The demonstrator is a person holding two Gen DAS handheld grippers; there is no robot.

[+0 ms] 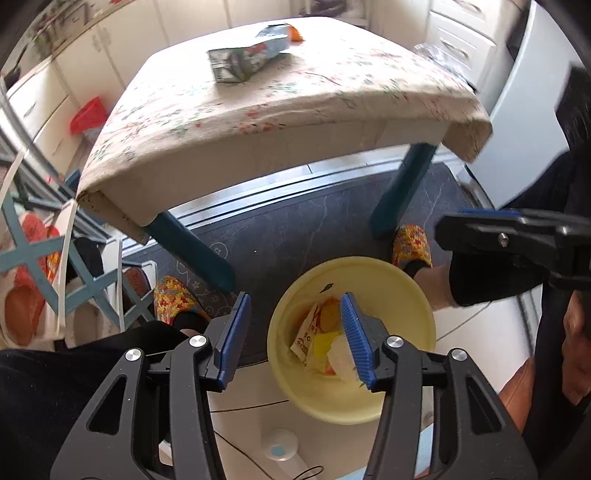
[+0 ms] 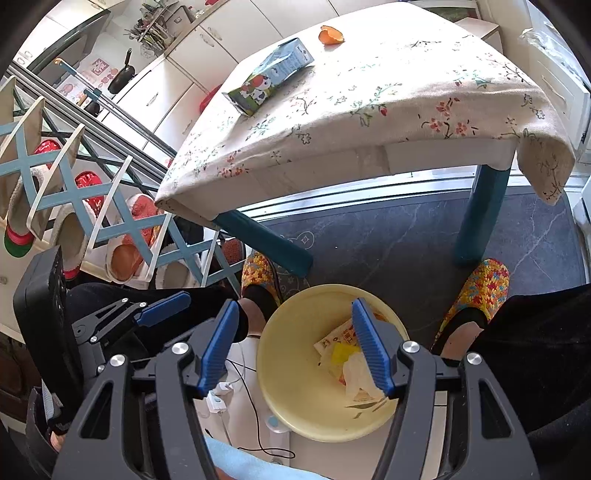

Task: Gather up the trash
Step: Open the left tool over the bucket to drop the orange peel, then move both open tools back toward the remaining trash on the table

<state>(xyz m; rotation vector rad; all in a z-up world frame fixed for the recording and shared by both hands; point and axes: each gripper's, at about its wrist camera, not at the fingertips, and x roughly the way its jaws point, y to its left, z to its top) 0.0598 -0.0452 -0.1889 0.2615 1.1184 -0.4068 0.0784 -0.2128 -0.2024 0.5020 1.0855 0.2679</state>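
A yellow bin (image 1: pixel 406 291) (image 2: pixel 288 398) stands on the floor in front of the table and holds a snack wrapper (image 1: pixel 306 332) (image 2: pixel 336 338), yellow scrap and crumpled white paper. A milk carton (image 1: pixel 249 57) (image 2: pixel 271 75) lies on the table's floral cloth, with an orange peel (image 1: pixel 295 34) (image 2: pixel 331 35) behind it. My left gripper (image 1: pixel 295 332) is open and empty above the bin's left rim. My right gripper (image 2: pixel 295 343) is open and empty above the bin; it also shows at the right of the left wrist view (image 1: pixel 480 236).
The low table (image 1: pixel 258 122) (image 2: pixel 369 122) has blue legs (image 2: pixel 480 218). The person's feet in patterned slippers (image 2: pixel 476 291) (image 2: pixel 258 277) stand either side of the bin. A shoe rack (image 2: pixel 74 206) is at left. Cables and a white plug (image 2: pixel 218 400) lie on the floor.
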